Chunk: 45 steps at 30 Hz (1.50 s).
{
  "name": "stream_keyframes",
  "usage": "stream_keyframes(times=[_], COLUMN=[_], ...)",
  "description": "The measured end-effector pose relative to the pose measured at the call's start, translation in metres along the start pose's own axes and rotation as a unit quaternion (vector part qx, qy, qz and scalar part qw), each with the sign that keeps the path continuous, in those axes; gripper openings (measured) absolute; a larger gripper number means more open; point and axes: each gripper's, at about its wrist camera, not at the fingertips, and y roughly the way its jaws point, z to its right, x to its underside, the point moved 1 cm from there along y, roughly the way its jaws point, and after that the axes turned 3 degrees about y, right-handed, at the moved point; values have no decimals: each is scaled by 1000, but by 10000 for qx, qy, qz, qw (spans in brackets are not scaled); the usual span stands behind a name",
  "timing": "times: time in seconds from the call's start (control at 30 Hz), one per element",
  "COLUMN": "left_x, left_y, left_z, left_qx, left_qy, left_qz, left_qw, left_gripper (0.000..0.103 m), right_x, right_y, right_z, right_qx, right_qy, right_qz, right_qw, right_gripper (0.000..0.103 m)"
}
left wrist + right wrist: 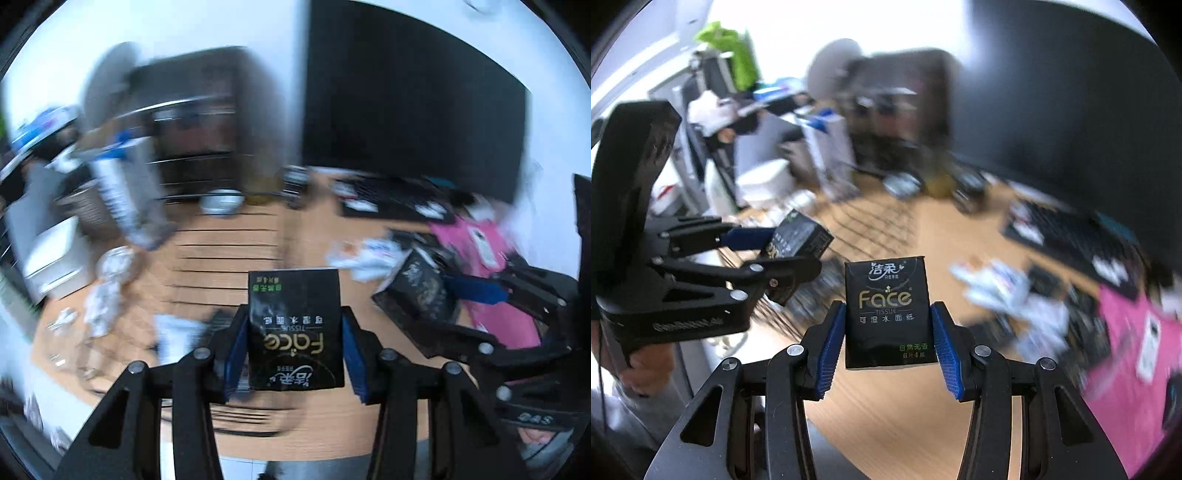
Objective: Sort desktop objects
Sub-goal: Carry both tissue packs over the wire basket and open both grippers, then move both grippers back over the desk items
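Left wrist view: the left gripper (295, 345) pinches a black tissue pack (295, 328) by its sides, lower centre of frame, above the wooden desk (314, 229). Right wrist view: the right gripper (888, 345) likewise clamps a second tissue pack (888, 314), lower centre. Judged light, soft, slick-wrapped; side grip near mid-height suits.

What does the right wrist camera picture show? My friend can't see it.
The right gripper holds a black Face tissue pack upright above a wooden desk. At left, the left gripper holds another black tissue pack. Behind lie a blurry keyboard and a pink mat.
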Motion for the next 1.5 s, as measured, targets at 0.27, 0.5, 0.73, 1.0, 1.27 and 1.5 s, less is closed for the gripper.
stream_keyframes(times=[0.27,0.5,0.73,1.0,1.27,1.5], left_x=[18,24,25,10,2,7], left_y=[33,63,68,34,38,89], left_z=[-98,-107,-102,-41,84,147], left_qx=[-891,-855,-1194,-832,-232,1], left_qy=[-695,-742,-681,-294,950,1532], left_qz=[-511,-833,-1028,-471,-339,-783], left_qw=[9923,9901,9852,9950,9946,9851], left_gripper=[52,52,61,73,79,79], right_x=[-40,-25,-25,-20,25,79], right_y=[95,156,154,63,-2,-8], right_z=[-75,-90,-70,-25,78,166], right_qx=[52,324,66,457,1233,1651], right_qy=[-510,-765,-504,-253,799,1659], right_qz=[-518,-1124,-1141,-444,-470,-789], right_qw=[9973,9902,9922,9976,9880,9690], right_gripper=[47,47,49,62,63,63])
